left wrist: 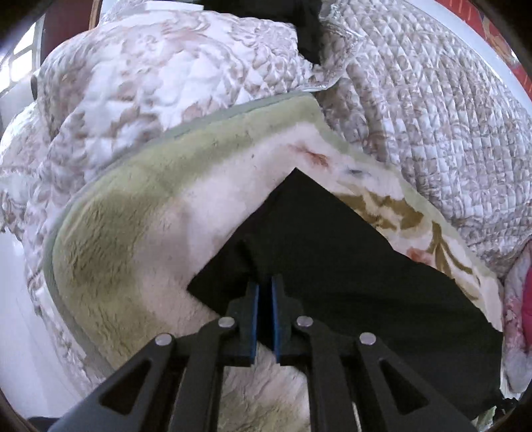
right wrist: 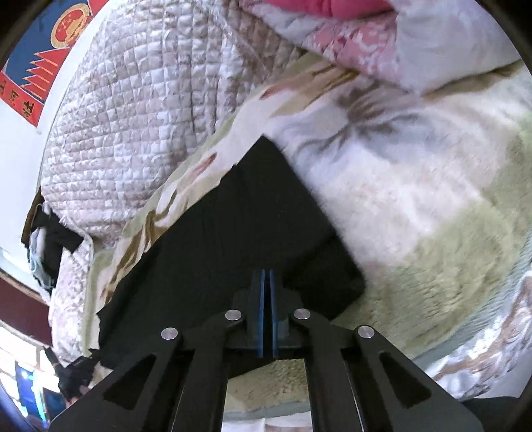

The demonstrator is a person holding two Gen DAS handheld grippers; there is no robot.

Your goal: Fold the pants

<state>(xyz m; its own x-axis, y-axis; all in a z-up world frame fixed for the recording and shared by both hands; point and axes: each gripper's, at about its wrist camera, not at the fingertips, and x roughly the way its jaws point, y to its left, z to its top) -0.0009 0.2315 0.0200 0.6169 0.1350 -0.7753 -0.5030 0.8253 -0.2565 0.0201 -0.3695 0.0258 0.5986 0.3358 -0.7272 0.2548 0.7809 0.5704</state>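
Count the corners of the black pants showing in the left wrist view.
2: black pants show one corner at top, one at left. Others may be hidden.

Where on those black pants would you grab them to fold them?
Probably at the near edge by the two corners, coming from the person's side. The black pants lie flat on the fleece blanket, and the left gripper and right gripper already pinch there.

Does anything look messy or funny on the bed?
Nothing looks broken or spilled. The black pants lie flat on the fuzzy green blanket. Both tongs, left and right, pinch an edge of them. Only the quilt behind is bunched in a heap, with dark cloth on top.
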